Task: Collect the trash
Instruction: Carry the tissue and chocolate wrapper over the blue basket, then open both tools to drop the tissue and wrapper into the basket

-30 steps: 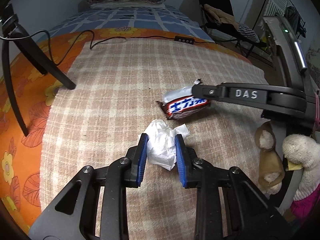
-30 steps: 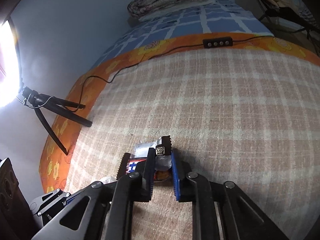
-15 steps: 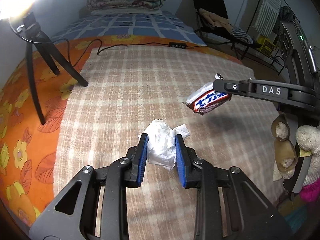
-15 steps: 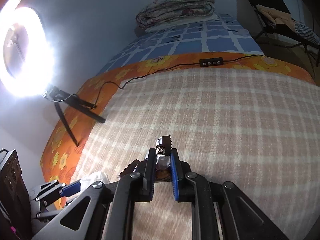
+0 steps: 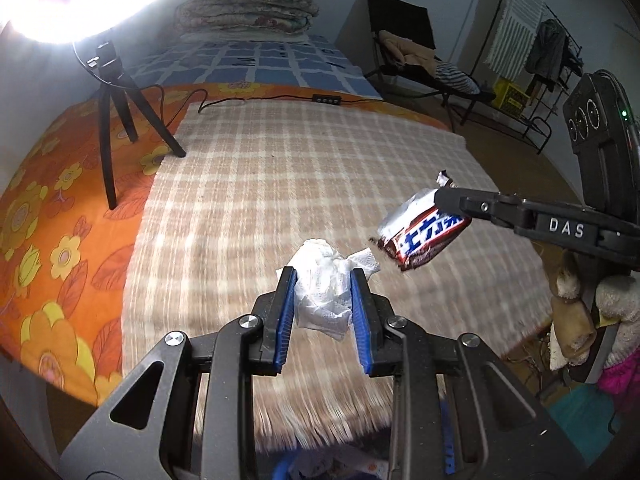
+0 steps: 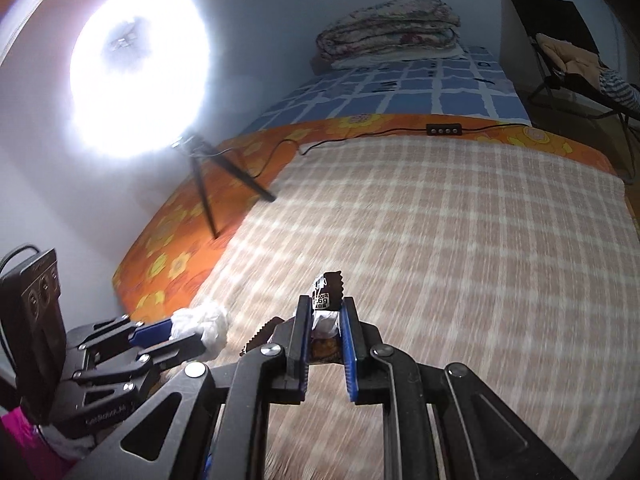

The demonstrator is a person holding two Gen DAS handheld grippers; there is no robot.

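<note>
A crumpled white tissue (image 5: 324, 292) is pinched between the blue pads of my left gripper (image 5: 323, 280), lifted clear of the checked blanket (image 5: 304, 176). To its right my right gripper (image 5: 444, 204) is shut on a brown and silver candy wrapper (image 5: 420, 236), also held in the air. In the right wrist view the wrapper (image 6: 326, 300) sticks up between the shut fingers of the right gripper (image 6: 326, 308), and the left gripper (image 6: 176, 334) with the tissue (image 6: 202, 326) shows at the lower left.
A ring light on a small black tripod (image 5: 116, 120) stands on the orange flowered sheet (image 5: 48, 232) at the left. A cable with a switch box (image 5: 326, 100) runs across the bed. A folded quilt (image 5: 248, 8) lies at the far end. A chair and drying rack (image 5: 520, 64) stand right.
Both grippers have risen and pulled back from the blanket, carrying the tissue and the wrapper with them. The ring light has come into view.
</note>
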